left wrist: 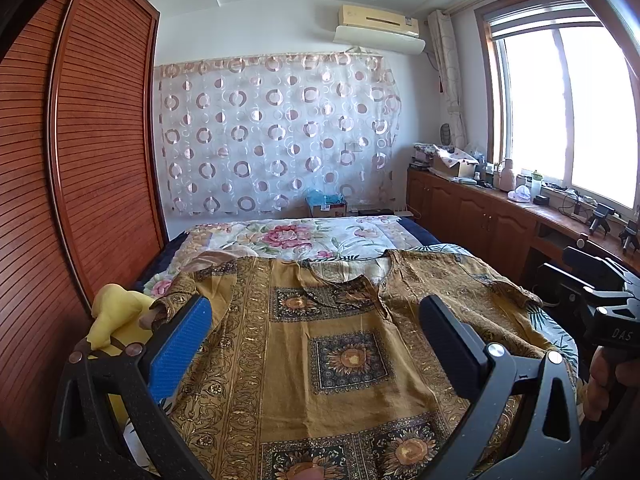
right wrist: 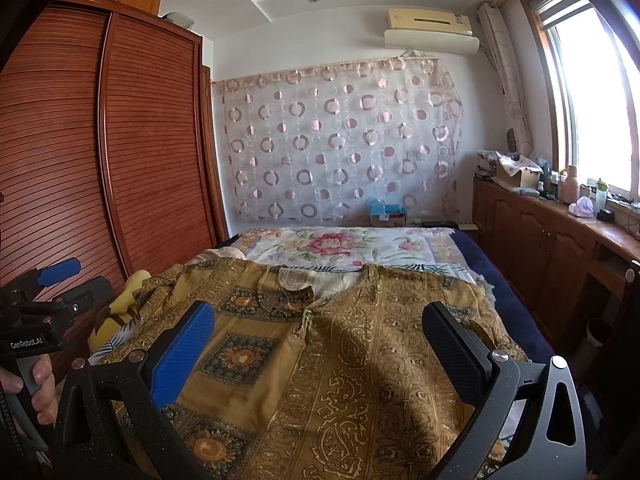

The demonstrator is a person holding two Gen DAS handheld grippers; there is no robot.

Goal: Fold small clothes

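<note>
Cloth fills the left wrist view: a mustard printed shirt (left wrist: 320, 340) lies spread flat on the bed (left wrist: 280, 236), with the left claw (left wrist: 316, 328) hovering above it, fingers wide apart and empty. From the right wrist view, the right claw (right wrist: 320, 332) likewise gapes above the shirt (right wrist: 360, 360). It looks thin, limp and light; pinching a sleeve edge or hem corner seems best.

Between the left gripper's (left wrist: 316, 328) matt black plastic fingers, one with a ribbed blue pad (left wrist: 180, 348), lies a soft woven shirt (left wrist: 340, 360); left stands a slatted glossy wood wardrobe (left wrist: 92, 160).
</note>
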